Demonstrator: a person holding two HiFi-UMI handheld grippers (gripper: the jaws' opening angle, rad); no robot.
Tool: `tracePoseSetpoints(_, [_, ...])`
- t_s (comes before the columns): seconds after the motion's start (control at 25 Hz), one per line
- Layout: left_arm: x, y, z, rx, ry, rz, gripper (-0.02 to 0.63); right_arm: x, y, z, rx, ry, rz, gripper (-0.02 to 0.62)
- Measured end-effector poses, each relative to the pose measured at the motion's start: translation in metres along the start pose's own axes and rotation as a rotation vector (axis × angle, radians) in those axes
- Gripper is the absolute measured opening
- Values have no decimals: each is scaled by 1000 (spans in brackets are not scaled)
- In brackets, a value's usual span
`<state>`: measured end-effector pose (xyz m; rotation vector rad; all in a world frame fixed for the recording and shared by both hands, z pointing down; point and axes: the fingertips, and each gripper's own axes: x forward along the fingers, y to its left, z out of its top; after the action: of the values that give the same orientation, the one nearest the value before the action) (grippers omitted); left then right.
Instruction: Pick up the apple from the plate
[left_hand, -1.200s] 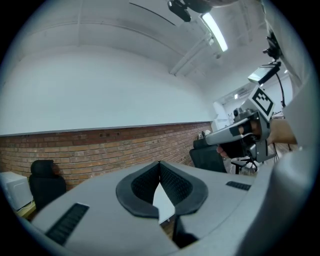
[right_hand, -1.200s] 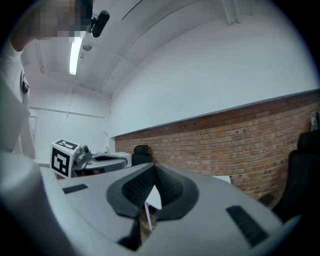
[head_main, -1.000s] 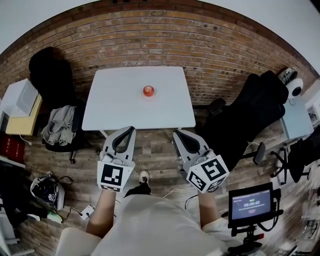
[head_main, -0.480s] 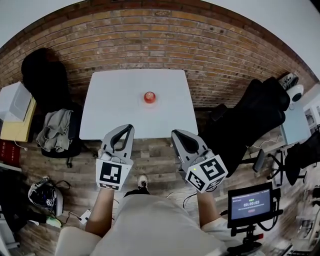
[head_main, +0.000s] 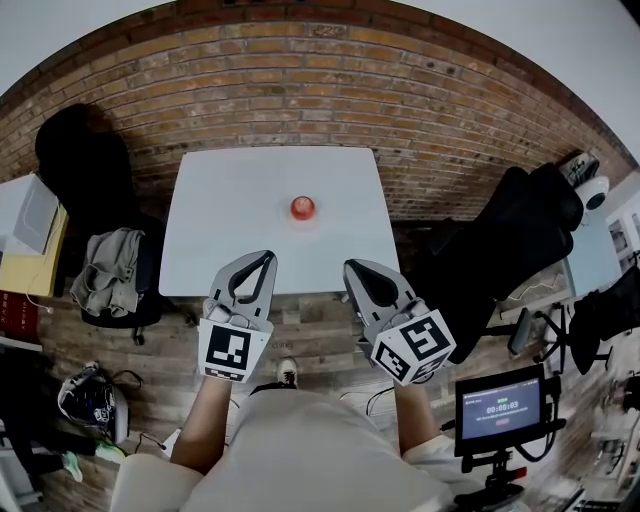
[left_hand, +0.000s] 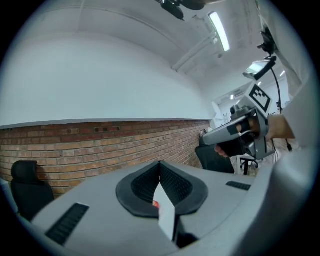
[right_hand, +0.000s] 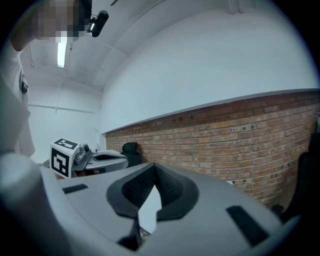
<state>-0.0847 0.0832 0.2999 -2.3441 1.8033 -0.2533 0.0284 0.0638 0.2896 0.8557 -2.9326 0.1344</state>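
On the white square table (head_main: 230, 230) sits a round red apple (head_main: 302, 207); the grey left gripper (head_main: 266, 258) and right gripper (head_main: 351, 266) are both closed, empty

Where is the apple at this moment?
In the head view the apple sits near the middle of the white table, ahead of and between the left gripper and the right gripper, touching neither.
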Motion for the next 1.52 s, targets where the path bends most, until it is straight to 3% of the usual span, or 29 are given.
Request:
tracePoseSetpoints(0.28, [40, 37, -28, -29, 28, -25, 6, 51, -25, -9, 18, 30, -21, 2])
tracePoseSetpoints(1.16, [53, 44, -34, -36, 22, -64, 6, 60, -33, -13, 24, 47, -66, 2])
tracePoseSetpoints(1.52, [49, 47, -37, -43, 39, -43, 6, 64, -33, -11, 25, 39, -43, 2])
